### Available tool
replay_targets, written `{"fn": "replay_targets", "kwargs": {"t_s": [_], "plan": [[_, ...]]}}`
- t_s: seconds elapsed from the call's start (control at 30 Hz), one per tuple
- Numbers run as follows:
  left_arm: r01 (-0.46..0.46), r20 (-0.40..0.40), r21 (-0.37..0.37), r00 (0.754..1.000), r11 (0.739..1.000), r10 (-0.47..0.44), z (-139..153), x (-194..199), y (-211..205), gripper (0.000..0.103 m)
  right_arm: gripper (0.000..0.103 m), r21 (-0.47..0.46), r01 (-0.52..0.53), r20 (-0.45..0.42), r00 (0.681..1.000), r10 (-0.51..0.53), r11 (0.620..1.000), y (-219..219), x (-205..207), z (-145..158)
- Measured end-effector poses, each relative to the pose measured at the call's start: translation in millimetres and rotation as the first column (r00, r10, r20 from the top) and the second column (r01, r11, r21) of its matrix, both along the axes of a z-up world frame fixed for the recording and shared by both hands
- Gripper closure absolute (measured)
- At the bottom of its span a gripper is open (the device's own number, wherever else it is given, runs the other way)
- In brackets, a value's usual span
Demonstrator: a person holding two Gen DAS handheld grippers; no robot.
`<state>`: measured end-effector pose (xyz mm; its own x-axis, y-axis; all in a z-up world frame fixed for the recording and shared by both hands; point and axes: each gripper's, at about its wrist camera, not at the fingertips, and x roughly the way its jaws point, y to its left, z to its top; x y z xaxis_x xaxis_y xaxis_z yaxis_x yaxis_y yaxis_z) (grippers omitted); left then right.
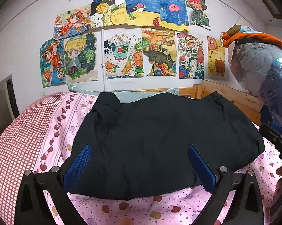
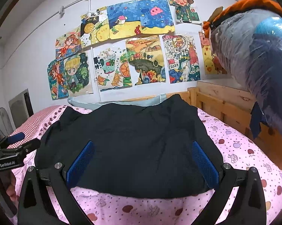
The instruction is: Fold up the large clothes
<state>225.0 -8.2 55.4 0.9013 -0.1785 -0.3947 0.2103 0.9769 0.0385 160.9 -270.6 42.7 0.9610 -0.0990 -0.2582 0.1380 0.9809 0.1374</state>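
Garment (image 1: pixel 156 142): dark, spread crosswise just ahead of both claws. Left claw (image 1: pixel 139 166) and right claw (image 2: pixel 142 162): wide open, empty, equally near.

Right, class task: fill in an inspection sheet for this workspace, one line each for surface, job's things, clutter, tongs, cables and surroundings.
Surface: bed sheet, pink with fruit print.
Job's things: dark garment lying spread on the sheet, some wrinkles.
Clutter: nothing seen on the sheet beside the garment.
Tongs: left tongs open, empty; right tongs open, empty; both over the garment's near edge.
Cables: nothing seen.
Surroundings: drawings on the wall, wooden frame, plastic-wrapped bundle at right.
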Motion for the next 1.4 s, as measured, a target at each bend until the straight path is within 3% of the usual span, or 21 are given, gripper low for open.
{"fn": "replay_targets", "kwargs": {"t_s": [0.4,0.63,0.87,1.1,1.4], "plan": [[-0.053,0.025,-0.024,0.998,0.998,0.053,1,-28,8,0.000,0.002,-0.072,-0.037,0.040,0.998,0.040,0.997,23,-31,13],[-0.069,0.035,0.012,0.997,0.998,0.069,-3,-49,3,0.000,0.002,-0.084,-0.044,0.050,0.998,0.049,0.996,28,-47,14],[-0.106,0.028,-0.059,0.994,0.993,0.108,4,-68,12,0.000,0.002,-0.088,-0.041,0.071,0.996,0.048,0.995,29,-59,21],[-0.147,-0.037,-0.097,0.989,0.984,0.144,4,-70,23,0.000,0.002,-0.084,-0.058,0.069,0.996,0.064,0.995,30,-70,22],[-0.211,-0.201,-0.143,0.963,0.967,0.181,-18,-73,40,0.000,0.002,-0.036,-0.057,0.064,0.996,0.059,0.998,33,-85,18]]}}
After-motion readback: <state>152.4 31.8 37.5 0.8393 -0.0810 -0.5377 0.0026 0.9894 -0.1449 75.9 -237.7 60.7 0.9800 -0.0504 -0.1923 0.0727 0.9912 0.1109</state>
